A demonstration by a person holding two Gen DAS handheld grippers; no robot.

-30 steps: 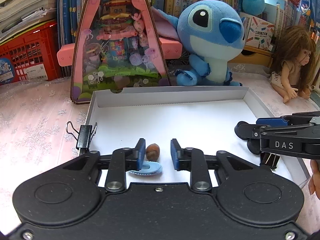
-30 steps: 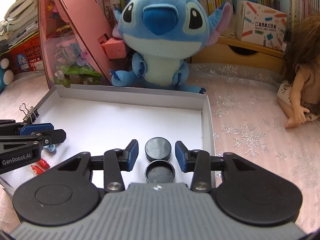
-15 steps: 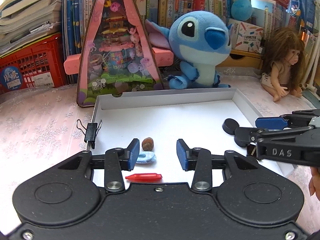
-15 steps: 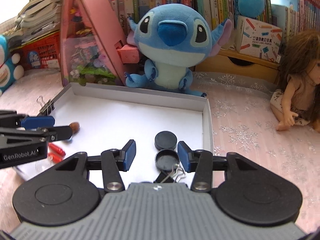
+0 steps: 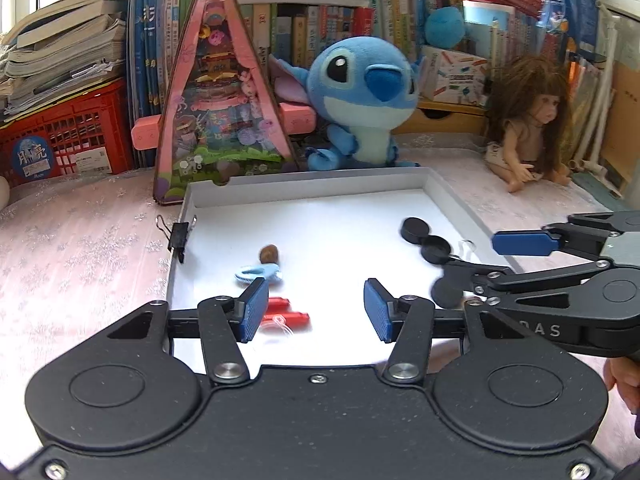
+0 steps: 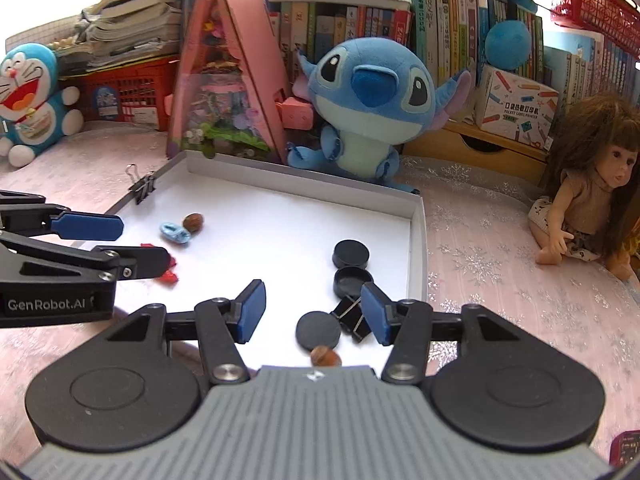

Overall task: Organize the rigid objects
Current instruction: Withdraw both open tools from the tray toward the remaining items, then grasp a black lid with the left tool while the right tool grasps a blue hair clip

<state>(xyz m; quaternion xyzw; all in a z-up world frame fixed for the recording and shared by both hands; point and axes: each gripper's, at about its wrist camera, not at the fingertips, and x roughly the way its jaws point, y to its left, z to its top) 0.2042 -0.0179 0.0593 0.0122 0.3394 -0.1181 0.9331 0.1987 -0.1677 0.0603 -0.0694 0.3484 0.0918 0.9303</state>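
both left gripper (image 5: 314,308) and right gripper (image 6: 312,312) just opening, jaws apart, nothing held, hanging over the white tray (image 5: 304,182).

My right gripper (image 5: 472,260) covered part of the black clip beside the open black cap (image 5: 436,249) in the white tray (image 5: 304,184). My left gripper's finger (image 6: 136,262) hid most of the red pieces (image 6: 170,276). A nut (image 6: 325,357) near that cap was half hidden behind my gripper's body.

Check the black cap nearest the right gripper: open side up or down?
Open side up. The cap shows a hollow inside with a raised rim; the one behind shows a flat top.
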